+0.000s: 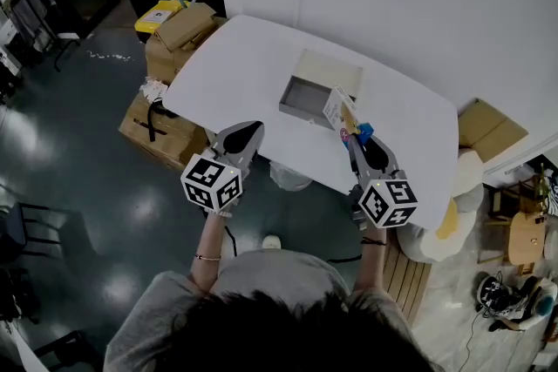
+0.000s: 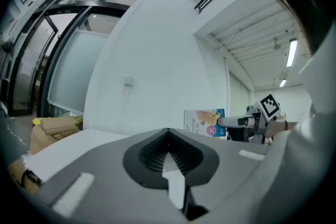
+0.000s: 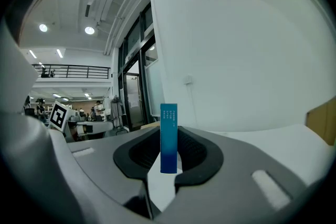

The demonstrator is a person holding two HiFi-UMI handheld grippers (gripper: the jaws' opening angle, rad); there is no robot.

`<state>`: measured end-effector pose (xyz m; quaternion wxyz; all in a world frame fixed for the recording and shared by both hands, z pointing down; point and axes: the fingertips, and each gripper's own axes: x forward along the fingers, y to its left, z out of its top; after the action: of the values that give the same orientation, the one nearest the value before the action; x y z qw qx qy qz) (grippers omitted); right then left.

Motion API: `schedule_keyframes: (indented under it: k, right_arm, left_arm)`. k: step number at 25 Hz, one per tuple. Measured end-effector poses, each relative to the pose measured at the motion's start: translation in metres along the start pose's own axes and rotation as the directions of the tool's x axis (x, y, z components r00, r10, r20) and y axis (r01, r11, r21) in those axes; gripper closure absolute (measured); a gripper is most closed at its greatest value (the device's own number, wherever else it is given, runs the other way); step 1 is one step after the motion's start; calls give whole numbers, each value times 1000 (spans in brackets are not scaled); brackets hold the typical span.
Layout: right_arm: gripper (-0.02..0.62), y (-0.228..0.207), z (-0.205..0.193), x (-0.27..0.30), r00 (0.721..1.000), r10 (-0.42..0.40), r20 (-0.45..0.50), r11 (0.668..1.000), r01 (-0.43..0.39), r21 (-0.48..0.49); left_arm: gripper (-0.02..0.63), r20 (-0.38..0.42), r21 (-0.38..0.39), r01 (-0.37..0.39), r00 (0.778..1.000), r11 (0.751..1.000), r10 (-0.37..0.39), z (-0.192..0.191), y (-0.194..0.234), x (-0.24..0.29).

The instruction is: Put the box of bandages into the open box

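Right gripper (image 1: 356,138) clamped on a slim upright bandage box (image 3: 168,134), blue-edged, pale face perhaps pink-printed.

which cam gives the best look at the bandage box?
Left gripper view: the flat white-and-blue cardboard bandage box shows its broad printed face. Right gripper view gives just its narrow blue edge; head view shows it small, from above.

In the head view the right tongs (image 1: 356,138) are covering the lower end of the box of bandages (image 1: 337,108), and its print is showing too small to read. In the right gripper view the box is presenting only its narrow blue edge, its broad faces lying out of sight
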<state>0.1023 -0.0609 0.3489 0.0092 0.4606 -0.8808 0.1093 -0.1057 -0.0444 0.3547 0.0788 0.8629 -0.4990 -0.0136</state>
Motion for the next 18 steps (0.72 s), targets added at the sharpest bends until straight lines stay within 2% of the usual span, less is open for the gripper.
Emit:
schedule_keyframes:
  k: [9, 18]
  right_arm:
    - [495, -3, -7, 16, 999, -37, -9, 999, 37, 10]
    - [495, -15, -5, 43, 999, -27, -34, 1000, 27, 15]
  left_arm:
    - [612, -22, -14, 62, 998, 998, -62, -11, 10, 20]
    - [612, -22, -39, 60, 998, 997, -61, -12, 23, 40]
